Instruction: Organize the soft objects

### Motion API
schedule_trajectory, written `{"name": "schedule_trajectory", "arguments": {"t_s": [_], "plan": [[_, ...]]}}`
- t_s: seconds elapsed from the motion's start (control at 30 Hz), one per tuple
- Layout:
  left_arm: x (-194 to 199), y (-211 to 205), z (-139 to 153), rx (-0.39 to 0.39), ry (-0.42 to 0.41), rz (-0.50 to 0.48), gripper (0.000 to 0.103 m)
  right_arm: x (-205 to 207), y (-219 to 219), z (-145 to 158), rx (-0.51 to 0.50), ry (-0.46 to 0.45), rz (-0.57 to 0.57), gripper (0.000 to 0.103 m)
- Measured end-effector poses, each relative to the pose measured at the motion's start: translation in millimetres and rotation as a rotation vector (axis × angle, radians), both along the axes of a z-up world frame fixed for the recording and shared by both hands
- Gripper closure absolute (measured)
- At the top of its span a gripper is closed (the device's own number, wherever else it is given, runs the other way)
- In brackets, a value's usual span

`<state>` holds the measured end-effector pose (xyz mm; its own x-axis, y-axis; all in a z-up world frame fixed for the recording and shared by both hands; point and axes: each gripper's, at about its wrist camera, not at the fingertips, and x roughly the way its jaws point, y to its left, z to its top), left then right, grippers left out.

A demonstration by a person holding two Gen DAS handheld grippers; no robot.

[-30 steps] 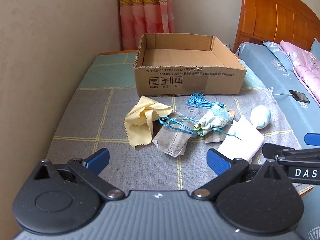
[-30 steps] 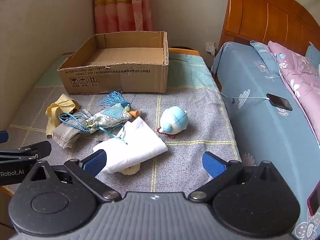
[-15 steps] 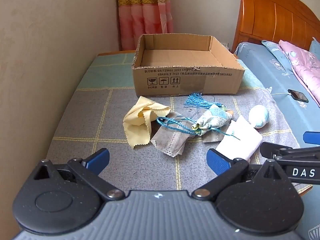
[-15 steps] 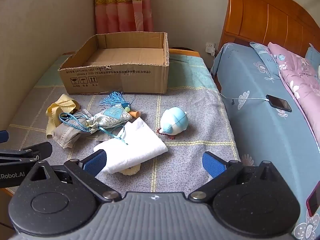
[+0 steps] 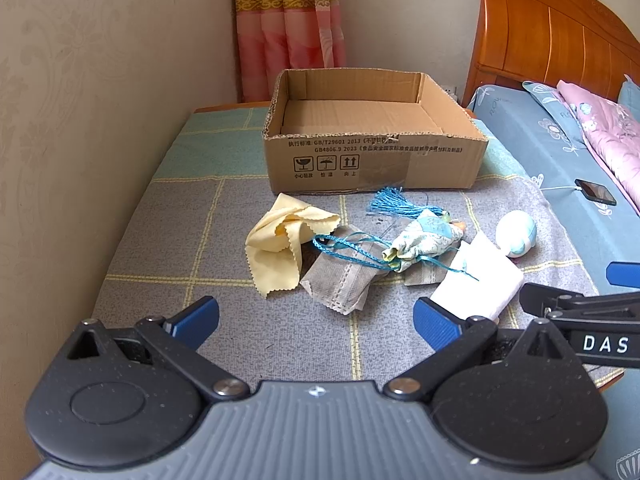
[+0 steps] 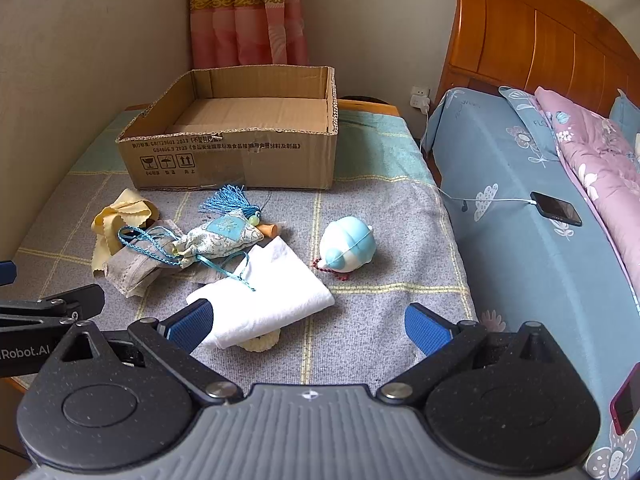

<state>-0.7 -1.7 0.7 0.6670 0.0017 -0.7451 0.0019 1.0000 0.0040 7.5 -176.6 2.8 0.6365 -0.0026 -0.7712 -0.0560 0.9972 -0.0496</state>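
Note:
An empty open cardboard box [image 5: 372,160] [image 6: 240,156] stands at the back of the blanket-covered table. In front of it lie a yellow cloth [image 5: 280,240] [image 6: 116,216], a grey face mask [image 5: 344,276] [image 6: 136,264], a floral pouch with blue tassel and cord [image 5: 424,240] [image 6: 220,236], a folded white cloth [image 5: 480,284] [image 6: 264,296] and a blue-white plush [image 5: 516,234] [image 6: 348,244]. My left gripper [image 5: 316,320] is open and empty, short of the mask. My right gripper [image 6: 308,324] is open and empty, its left finger by the white cloth.
A wall runs along the left. A bed [image 6: 540,240] with a blue sheet, a pink quilt [image 6: 600,168] and a charging phone [image 6: 556,208] lies to the right. A wooden headboard [image 5: 552,40] and a curtain [image 5: 288,32] stand behind.
Both grippers have drifted back slightly; the objects look a little smaller and lower. Nothing on the table has moved.

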Motion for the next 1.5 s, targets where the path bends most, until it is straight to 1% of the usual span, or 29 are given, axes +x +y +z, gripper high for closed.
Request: {"name": "schedule_trajectory", "arguments": {"t_s": [1.1,1.5], "plan": [[1.4,-2.8,2.2,-0.005,-0.004,-0.009,0.001,1.3,-0.5,-0.1,-0.019,-0.005,0.0,0.0],[7.7,1.5,2.3,-0.012,-0.018,-0.028,0.001,5.9,3.2,-0.4,-0.042,-0.029,0.033,0.0]]}}
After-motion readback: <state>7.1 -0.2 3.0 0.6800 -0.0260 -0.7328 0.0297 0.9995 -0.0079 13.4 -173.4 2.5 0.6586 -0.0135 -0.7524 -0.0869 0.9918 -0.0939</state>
